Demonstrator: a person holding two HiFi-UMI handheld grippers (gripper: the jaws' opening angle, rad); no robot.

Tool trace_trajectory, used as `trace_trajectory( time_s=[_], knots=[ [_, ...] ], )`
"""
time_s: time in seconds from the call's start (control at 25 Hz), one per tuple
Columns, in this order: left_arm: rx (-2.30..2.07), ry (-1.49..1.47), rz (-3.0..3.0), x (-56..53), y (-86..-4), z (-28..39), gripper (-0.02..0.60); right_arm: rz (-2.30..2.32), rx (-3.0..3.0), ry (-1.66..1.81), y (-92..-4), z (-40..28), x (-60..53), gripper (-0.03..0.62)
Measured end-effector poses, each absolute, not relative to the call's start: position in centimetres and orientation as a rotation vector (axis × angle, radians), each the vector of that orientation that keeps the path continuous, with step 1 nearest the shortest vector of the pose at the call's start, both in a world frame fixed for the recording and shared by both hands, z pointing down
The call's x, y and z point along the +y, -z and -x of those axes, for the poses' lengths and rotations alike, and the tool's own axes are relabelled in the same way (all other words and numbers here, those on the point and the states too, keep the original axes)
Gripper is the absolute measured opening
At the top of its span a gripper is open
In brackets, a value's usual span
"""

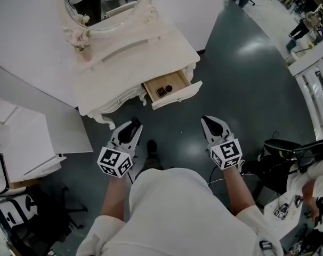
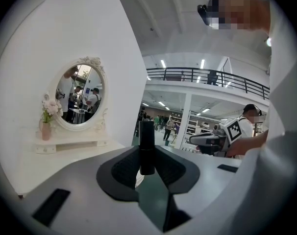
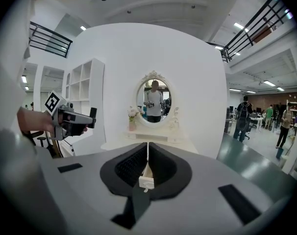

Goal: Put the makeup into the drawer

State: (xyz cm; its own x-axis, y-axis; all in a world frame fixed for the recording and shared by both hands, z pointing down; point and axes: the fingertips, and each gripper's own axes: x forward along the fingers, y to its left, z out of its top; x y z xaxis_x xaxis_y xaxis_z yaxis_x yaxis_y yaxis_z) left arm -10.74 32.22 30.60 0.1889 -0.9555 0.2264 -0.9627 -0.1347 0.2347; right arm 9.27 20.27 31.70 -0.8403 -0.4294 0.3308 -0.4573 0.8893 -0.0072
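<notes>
Head view, looking steeply down. A person stands on a dark green floor (image 1: 247,79) facing a white bench (image 1: 135,57) that carries an oval mirror (image 1: 105,4) and a small vase of pale flowers (image 1: 81,41).

(a) The drawer (image 1: 178,94) at the bench's right end stands pulled out. Its wooden bottom is exposed, and one small dark item (image 1: 162,91) lies inside, towards its left side.

(b) The left tool (image 1: 134,126) is held in front of the bench, well apart from the drawer. In the left gripper view its padded jaws are clenched on the makeup (image 2: 147,146), a slim black tube that stands upright between them and rises above the pads.

(c) The right tool (image 1: 207,120) is held level with the left, also short of the bench. In the right gripper view its jaws are drawn together to a thin slit and grasp nothing. The open drawer shows through that slit, far off.
</notes>
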Motion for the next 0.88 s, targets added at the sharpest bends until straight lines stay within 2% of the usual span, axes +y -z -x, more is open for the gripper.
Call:
trace_trajectory(
  time_s=[0.88],
  knots=[
    [-1.572, -0.083, -2.293, 21.8, -32.3, 21.3, 0.101, -0.896, -2.612, -0.121, -31.7, -0.4, 13.6, 0.031]
  ],
)
